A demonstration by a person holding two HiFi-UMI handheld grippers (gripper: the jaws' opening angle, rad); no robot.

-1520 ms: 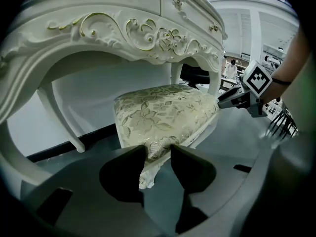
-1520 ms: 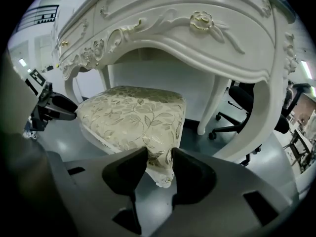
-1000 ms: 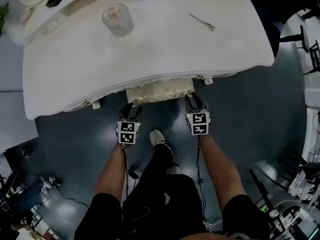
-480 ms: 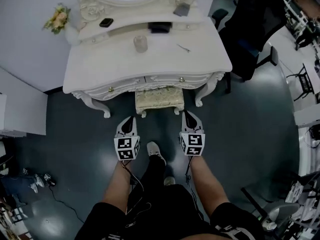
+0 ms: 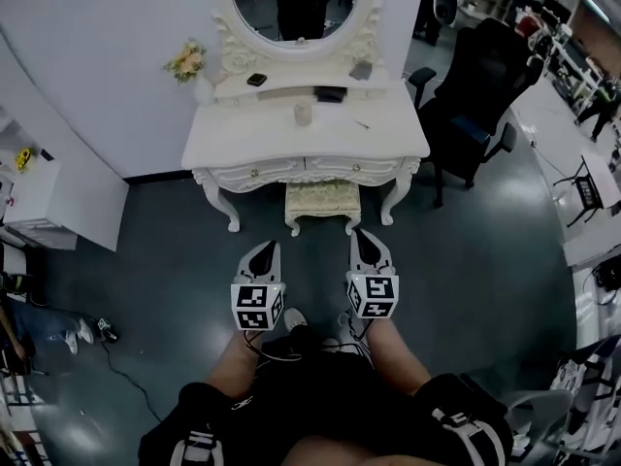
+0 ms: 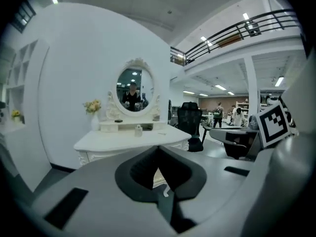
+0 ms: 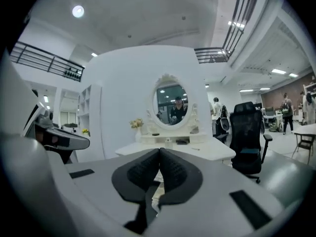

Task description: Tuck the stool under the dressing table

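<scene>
Flowers (image 5: 186, 61) stand at the worktop's (image 5: 252, 136) left rear corner. In front of the worktop, the left gripper (image 5: 265, 249) has its fingers (image 6: 138, 169) pressed together on nothing. The stool (image 5: 322, 200) sits under the worktop's middle, seemingly mostly tucked in. The right gripper (image 5: 361, 236) is likewise closed and empty. A black chair (image 5: 475, 95) stands right of the worktop.

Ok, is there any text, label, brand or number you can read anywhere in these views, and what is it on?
No readable words or numbers in any view.
left claw and right claw: their cubes carry only black-and-white square markers, no letters.
dressing table: any print on what stands there is too small to read.
</scene>
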